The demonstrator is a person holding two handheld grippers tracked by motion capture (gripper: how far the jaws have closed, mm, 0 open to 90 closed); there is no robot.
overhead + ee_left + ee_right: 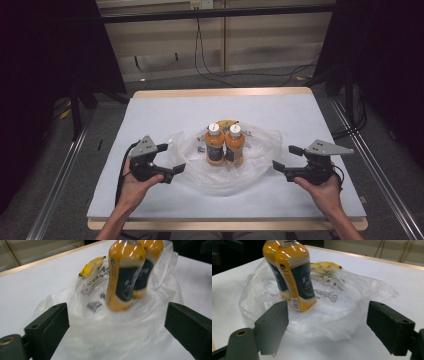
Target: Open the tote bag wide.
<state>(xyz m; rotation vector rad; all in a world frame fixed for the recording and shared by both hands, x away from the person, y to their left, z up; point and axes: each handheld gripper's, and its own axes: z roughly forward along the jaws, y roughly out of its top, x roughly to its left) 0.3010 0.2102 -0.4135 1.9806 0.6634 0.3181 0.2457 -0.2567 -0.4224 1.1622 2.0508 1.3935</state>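
Two orange bottles with white caps and dark labels stand upright side by side, the left one (pixel 215 145) (pixel 123 277) touching the right one (pixel 235 146) (pixel 297 277). They stand on a crumpled clear plastic bag (pixel 220 176) (pixel 112 340) (pixel 344 312) spread over the white table (pixel 165 110). A banana (pixel 227 122) (pixel 92 265) (pixel 325 265) lies just behind them. My left gripper (pixel 171 157) (pixel 116 315) is open at the bag's left edge, with nothing gripped. On the bag's right side my right gripper (pixel 286 157) (pixel 328 312) is open too, clear of the plastic.
The table's wooden rim (pixel 225 92) runs along the far edge. Metal rails (pixel 370 165) flank both sides of the table. Cables (pixel 210 70) lie on the floor beyond it, and dark curtains hang at left and right.
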